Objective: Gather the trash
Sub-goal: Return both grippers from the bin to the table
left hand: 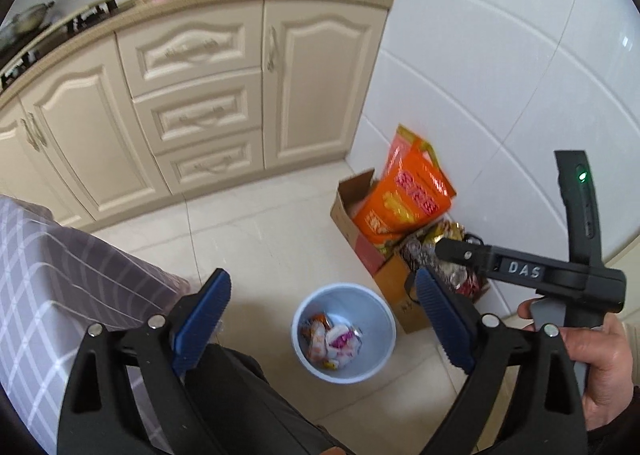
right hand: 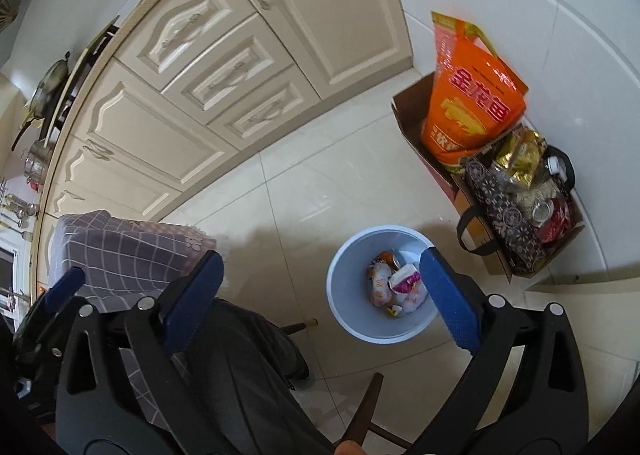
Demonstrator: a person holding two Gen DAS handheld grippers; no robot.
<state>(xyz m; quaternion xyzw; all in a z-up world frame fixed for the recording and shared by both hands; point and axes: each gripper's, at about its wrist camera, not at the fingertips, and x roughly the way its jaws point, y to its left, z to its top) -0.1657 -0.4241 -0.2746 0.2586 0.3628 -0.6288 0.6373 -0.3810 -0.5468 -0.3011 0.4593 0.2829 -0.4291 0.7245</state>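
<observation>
Left tongs (left hand: pixel 320 319) spread, empty | right tongs (right hand: pixel 320 295) spread, empty | trash (right hand: pixel 396 287) in bin (right hand: pixel 340 295) below both.

Right gripper (right hand: pixel 320 291) is wide open with nothing between its blue pads (right hand: pixel 194 295). The bin (right hand: pixel 340 295) sits on the floor just inside the right finger, which covers part of its rim, with wrappers (right hand: pixel 394 287) piled inside. Beyond the right fingertip there's a box (right hand: pixel 412 115) holding an orange bag (right hand: pixel 472 103). A checked cloth (right hand: pixel 120 251) is behind the left finger.
</observation>
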